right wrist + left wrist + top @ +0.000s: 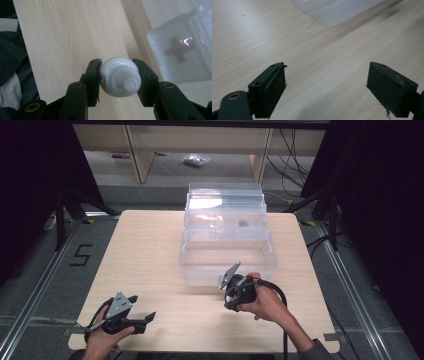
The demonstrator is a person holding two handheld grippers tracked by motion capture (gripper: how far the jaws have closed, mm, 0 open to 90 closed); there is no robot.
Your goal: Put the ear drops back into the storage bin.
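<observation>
The right gripper (119,75) has its two black jaws closed firmly on a small white bottle (120,77), one jaw on each side of the round body, with the ribbed cap pointing toward the camera. In the high view this right gripper (239,292) is just in front of the near wall of the clear plastic box (227,262), which stands open in the middle of the wooden table (145,255), its lid raised behind it. The step in hand is probably to carry the bottle over the near wall and put it down inside the box. To do it well, the person should lift the gripper high enough that the bottle does not hit the rim, keep the squeeze even because the round body can slip or turn between flat pads, and lower it close to the floor of the box before releasing. The left gripper (325,90) rests near the front left corner of the table, its jaws wide apart and holding nothing.
</observation>
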